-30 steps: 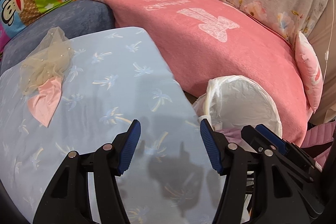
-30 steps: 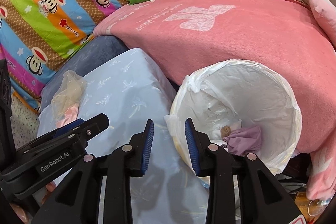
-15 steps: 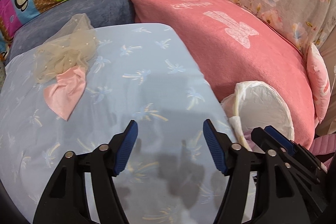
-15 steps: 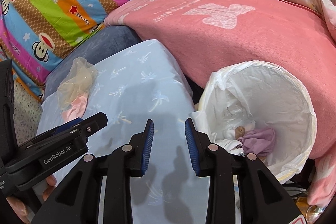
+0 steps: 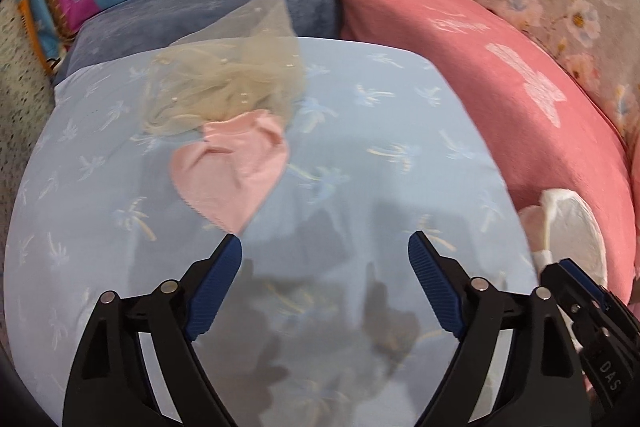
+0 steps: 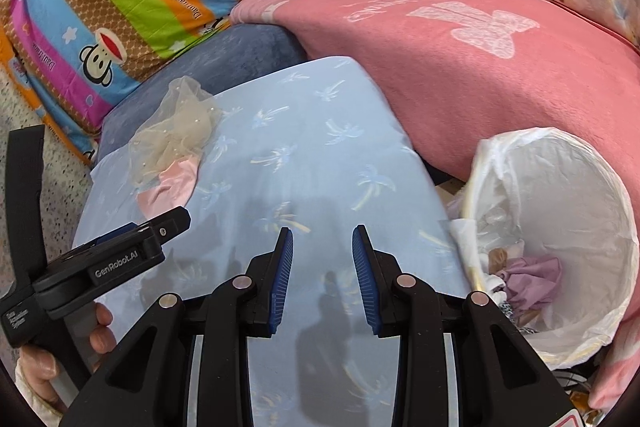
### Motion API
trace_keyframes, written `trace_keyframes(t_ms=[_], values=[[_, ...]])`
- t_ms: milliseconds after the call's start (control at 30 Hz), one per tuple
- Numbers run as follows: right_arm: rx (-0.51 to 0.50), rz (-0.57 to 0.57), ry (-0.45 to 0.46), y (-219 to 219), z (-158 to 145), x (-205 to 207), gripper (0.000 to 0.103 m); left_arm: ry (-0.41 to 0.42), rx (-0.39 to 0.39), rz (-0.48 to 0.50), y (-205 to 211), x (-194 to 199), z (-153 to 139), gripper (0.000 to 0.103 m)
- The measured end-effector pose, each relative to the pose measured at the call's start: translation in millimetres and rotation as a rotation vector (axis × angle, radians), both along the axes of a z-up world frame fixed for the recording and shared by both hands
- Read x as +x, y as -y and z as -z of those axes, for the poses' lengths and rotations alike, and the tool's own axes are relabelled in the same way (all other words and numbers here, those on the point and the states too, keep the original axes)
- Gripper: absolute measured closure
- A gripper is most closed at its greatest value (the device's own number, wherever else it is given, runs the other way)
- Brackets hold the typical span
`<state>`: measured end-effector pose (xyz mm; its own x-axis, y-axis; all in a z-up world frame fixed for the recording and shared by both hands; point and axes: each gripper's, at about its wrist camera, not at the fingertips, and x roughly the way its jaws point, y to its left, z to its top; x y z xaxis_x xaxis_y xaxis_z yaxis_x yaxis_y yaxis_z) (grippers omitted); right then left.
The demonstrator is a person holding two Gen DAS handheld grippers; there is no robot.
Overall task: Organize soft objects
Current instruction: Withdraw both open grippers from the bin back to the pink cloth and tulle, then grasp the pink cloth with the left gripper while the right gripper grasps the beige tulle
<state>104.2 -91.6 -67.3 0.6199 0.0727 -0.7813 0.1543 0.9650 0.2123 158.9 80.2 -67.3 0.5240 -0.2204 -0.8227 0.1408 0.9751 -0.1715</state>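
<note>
Lying bunched toward the far left corner of the blue palm-print cushion (image 5: 360, 155), the pink cloth (image 5: 232, 171) is half covered by a beige beaded tulle piece (image 5: 224, 87). Both look light, limp and easily snagged, so I judge a pinch on the pink cloth's near scalloped edge the safest hold; the tulle may drag along. The left gripper (image 5: 325, 287) hovers just short of it, fingers spread wide and empty. The right gripper (image 6: 322, 267) is parted narrowly, empty, beside the white lined basket (image 6: 580, 163) off the cushion's right edge, holding a lilac cloth (image 6: 532, 275).
</note>
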Motion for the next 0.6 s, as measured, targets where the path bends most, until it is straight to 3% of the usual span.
trace_keyframes(t_ms=[333, 600], values=[[0.012, -0.06, -0.034, -34, 15, 40, 0.072, -0.055, 0.027, -0.08, -39, 40, 26, 0.019], [0.013, -0.092, -0.053, -54, 26, 70, 0.072, -0.082, 0.009, -0.061, -38, 64, 41, 0.02]])
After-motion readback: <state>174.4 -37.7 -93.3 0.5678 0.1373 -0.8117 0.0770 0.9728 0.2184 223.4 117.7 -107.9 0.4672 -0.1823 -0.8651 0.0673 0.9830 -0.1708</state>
